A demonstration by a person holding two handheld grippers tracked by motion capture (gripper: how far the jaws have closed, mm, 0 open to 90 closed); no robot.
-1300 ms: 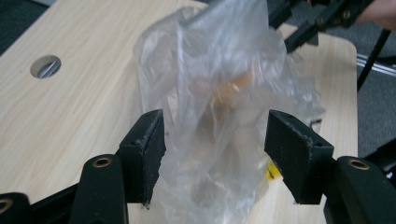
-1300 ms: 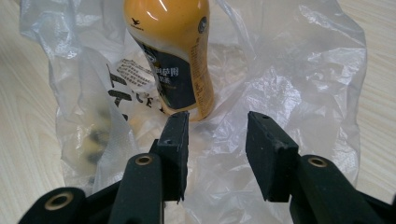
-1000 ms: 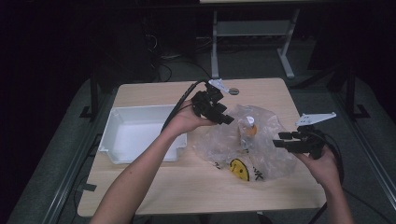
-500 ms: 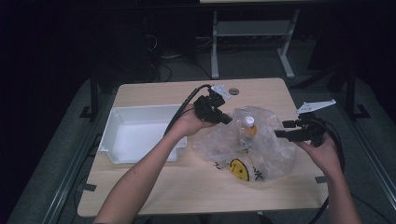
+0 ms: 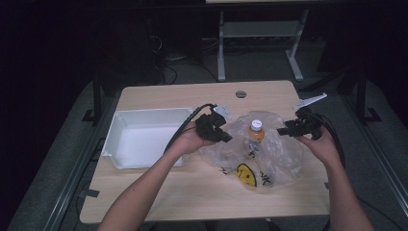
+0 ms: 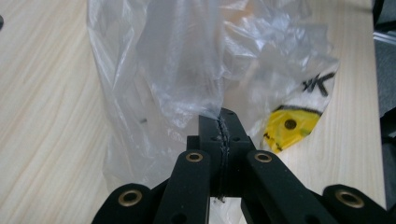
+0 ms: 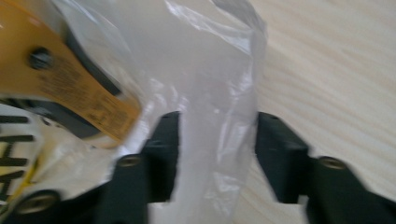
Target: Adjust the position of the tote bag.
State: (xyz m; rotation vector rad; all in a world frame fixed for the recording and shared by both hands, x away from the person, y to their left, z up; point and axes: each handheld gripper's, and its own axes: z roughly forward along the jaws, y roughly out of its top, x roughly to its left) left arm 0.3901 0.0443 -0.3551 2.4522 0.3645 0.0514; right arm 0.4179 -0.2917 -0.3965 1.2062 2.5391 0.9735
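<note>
A clear plastic bag (image 5: 281, 154) with a yellow smiley print (image 5: 246, 174) lies on the wooden table (image 5: 192, 192). Inside it stands a bottle (image 5: 256, 133) with a white cap and an orange label. My left gripper (image 5: 222, 134) is at the bag's left edge, and in the left gripper view my left gripper (image 6: 220, 126) is shut on a pinch of the bag's film (image 6: 163, 70). My right gripper (image 5: 288, 130) is at the bag's right edge. Its jaws have just been closing, and in the right gripper view my right gripper (image 7: 215, 154) is open with a fold of the bag (image 7: 210, 70) between the pads, beside the bottle's label (image 7: 79, 93).
A white rectangular tray (image 5: 144, 111) stands on the left part of the table, just left of my left hand. A round cable hole (image 5: 240, 94) sits near the far edge. Cables trail from both grippers. A dark floor and a metal stand lie beyond the table.
My left gripper has come down and shut on the bag's left edge. My right gripper has moved left and farther back, up to the bag's right edge.
</note>
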